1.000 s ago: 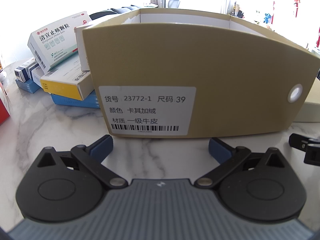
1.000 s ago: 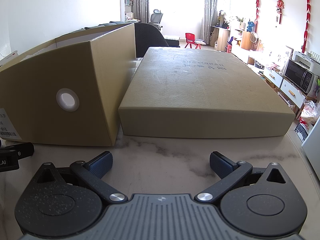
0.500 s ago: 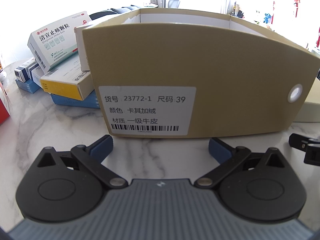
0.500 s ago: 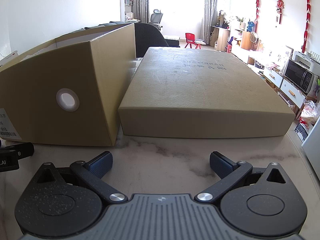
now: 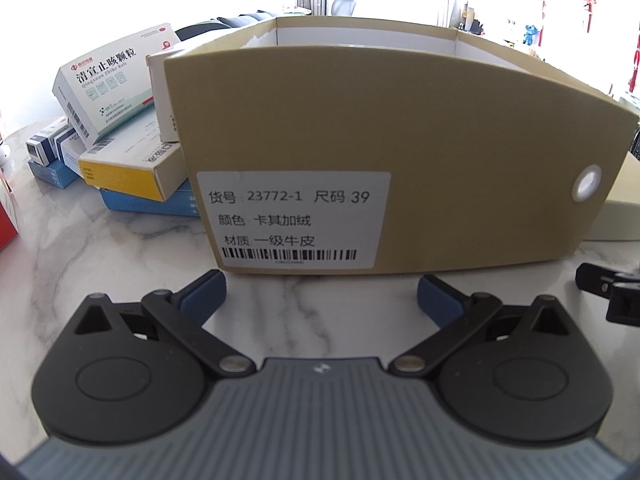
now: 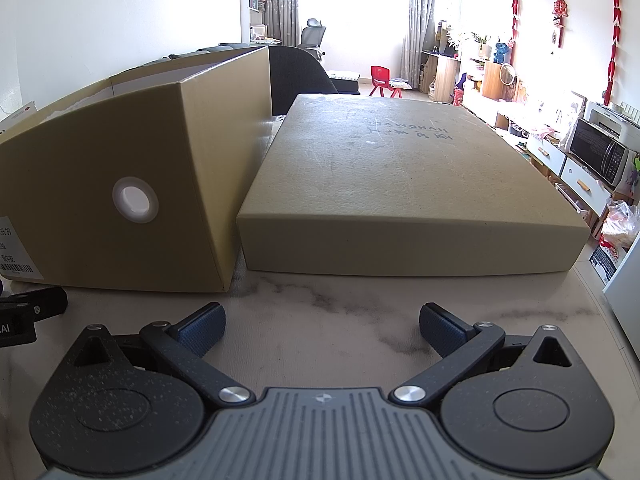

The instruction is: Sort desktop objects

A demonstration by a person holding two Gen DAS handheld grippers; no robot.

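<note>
My left gripper (image 5: 319, 294) and right gripper (image 6: 320, 326) both spread, empty, facing open tan cardboard shoebox (image 5: 400, 120) on marble table (image 5: 100, 264).

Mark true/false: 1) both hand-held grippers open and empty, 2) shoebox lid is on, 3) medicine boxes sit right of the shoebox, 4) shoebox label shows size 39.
1) True: left hand-held gripper and right hand-held gripper are open, holding nothing.
2) False: the shoebox is open; its lid lies on the marble table beside it.
3) False: the medicine boxes are stacked left of it.
4) True: the label reads 39.
</note>
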